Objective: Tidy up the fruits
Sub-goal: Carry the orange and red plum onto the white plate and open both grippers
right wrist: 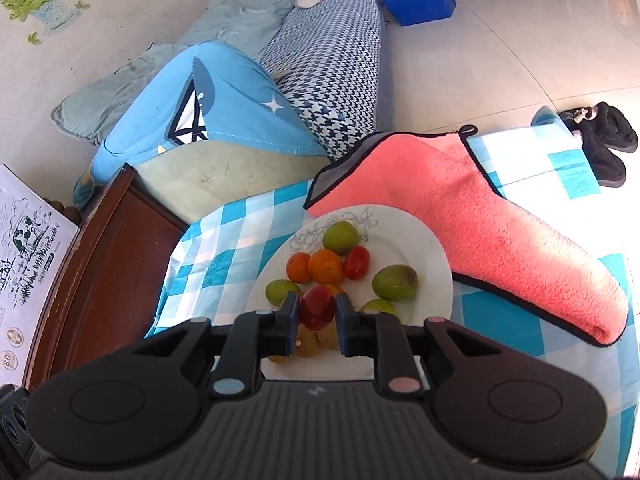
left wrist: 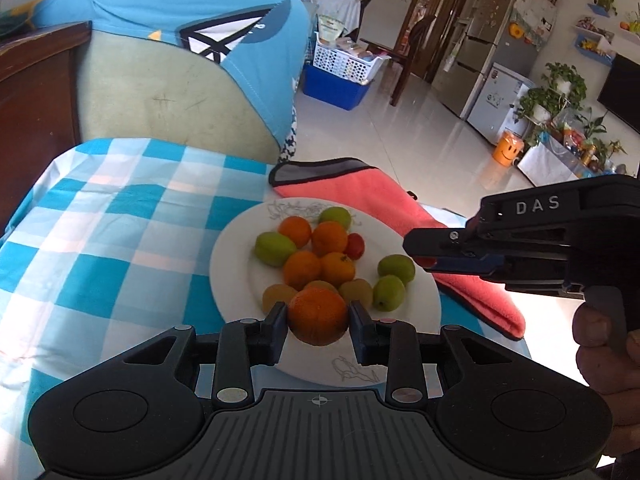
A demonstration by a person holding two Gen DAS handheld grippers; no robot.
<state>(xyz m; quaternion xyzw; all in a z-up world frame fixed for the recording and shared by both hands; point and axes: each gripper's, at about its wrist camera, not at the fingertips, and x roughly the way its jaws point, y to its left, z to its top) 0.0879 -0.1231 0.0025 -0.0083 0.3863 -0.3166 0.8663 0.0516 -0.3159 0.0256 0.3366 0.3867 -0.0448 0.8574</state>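
A white plate (left wrist: 228,264) on the blue checked cloth holds several small oranges (left wrist: 329,238), green fruits (left wrist: 275,249), yellowish fruits (left wrist: 279,295) and a red fruit (left wrist: 355,246). My left gripper (left wrist: 319,316) is shut on an orange (left wrist: 318,315) over the plate's near side. My right gripper (right wrist: 318,308) is shut on a red fruit (right wrist: 317,306) above the plate (right wrist: 424,248). The right gripper also shows in the left wrist view (left wrist: 424,260), at the plate's right edge.
A pink towel (left wrist: 384,200) lies folded right of the plate, seen also in the right wrist view (right wrist: 500,240). A sofa with a blue cover (left wrist: 180,60) stands behind the table. A dark wood armrest (right wrist: 100,260) is left. Black slippers (right wrist: 600,144) lie on the floor.
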